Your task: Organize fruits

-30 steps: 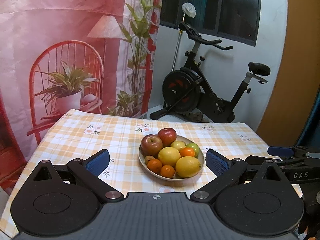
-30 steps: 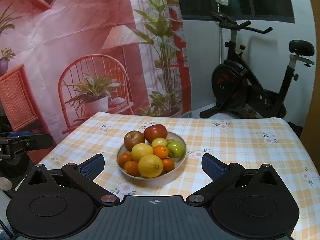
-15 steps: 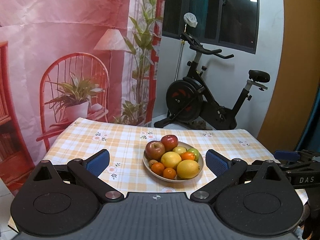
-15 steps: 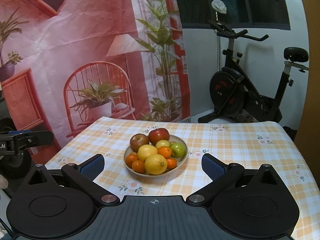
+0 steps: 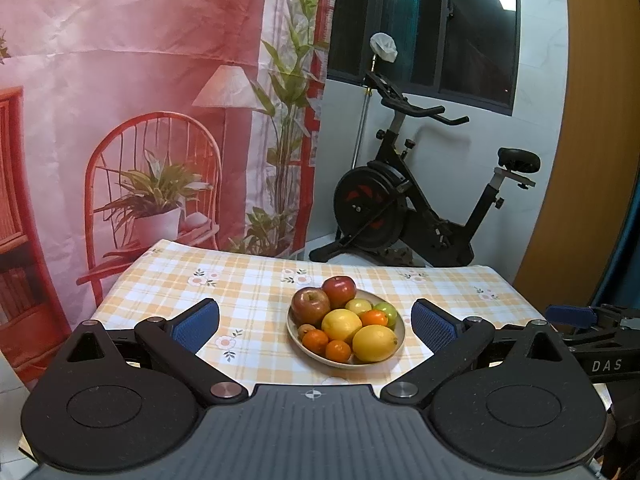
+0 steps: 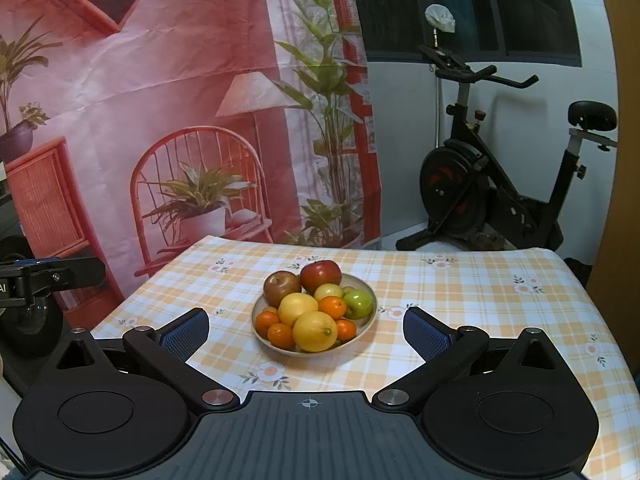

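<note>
While both grippers hover short of the bench (image 5: pixel 256 280), their jaws stand wide apart and empty: the left gripper (image 5: pixel 315 322) and the right gripper (image 6: pixel 306 326) each frame the bowl (image 6: pixel 370 320) between blue pads. The bowl sits near the middle of the checked cloth, well clear of every edge, with all the fruit heaped inside it.

The heap is the hazard. Round fruit rests on round fruit, so lifting a low piece, or nudging one while closing on its neighbour, would likely send others rolling over the shallow rim and across the cloth. The front lemon (image 6: pixel 315 331) looks broad for the jaws and could squirt out if pinched off-centre. With two grippers aimed at one small bowl, they could also knock each other.

By count, I judge two red apples (image 6: pixel 321 276), two lemons, one green apple (image 6: pixel 359 303), one pale yellow-green fruit (image 6: pixel 329 291) and four small oranges (image 6: pixel 333 306); a small brownish fruit (image 5: pixel 306 329) shows only in the left view. Others may lie hidden beneath.
</note>
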Available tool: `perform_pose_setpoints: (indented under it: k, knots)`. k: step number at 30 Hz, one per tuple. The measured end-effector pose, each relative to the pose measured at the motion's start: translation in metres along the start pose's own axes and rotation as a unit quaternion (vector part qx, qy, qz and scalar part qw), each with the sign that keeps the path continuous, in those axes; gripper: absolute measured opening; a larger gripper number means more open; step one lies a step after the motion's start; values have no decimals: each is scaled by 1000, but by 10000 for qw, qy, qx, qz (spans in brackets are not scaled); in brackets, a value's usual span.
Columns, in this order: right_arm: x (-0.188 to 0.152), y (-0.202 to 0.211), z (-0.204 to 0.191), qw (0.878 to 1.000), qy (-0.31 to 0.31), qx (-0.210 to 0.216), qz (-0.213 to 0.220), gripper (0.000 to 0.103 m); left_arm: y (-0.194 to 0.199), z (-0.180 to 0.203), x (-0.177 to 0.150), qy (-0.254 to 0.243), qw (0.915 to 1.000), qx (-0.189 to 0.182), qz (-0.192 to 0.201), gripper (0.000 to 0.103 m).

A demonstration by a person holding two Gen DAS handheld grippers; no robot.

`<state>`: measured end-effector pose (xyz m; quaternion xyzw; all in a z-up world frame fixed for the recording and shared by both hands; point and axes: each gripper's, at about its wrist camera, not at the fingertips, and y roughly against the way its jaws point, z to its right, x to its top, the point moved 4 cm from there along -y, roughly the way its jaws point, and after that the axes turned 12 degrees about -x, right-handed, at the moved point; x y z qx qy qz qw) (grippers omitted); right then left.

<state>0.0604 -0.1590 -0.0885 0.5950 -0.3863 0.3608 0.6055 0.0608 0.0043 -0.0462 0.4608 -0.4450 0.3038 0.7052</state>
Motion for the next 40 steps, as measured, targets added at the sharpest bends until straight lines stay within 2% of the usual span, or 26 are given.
perform_pose_setpoints:
  k: [40]
  knots:
    - [-2,-6,-2,10000,-46,15,-77,103,4,-2,0,-52,9998,205,-2,103]
